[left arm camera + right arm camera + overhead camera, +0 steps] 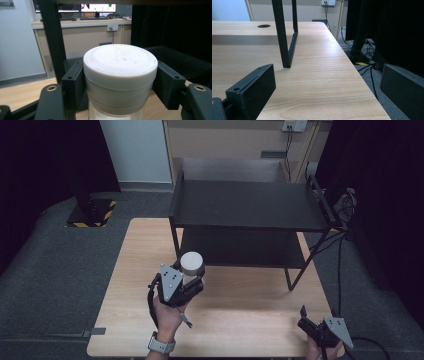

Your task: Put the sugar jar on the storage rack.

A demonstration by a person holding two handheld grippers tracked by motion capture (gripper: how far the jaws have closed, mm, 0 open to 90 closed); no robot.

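Gripping a white-lidded jar (pixel 120 80), the left claw (pixel 192 282) is clamped tight around it; right claw (pixel 311 322) gapes apart over the surface (pixel 250 315).

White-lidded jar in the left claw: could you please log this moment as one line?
left claw: shut on white-lidded jar, off the table | right claw: open, empty | black shelf rack: bare

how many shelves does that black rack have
2. The top shelf sits at the rack's full height, the lower shelf just beneath it, above the table. The left tongs hold a white-lidded jar beside the rack's front left leg.
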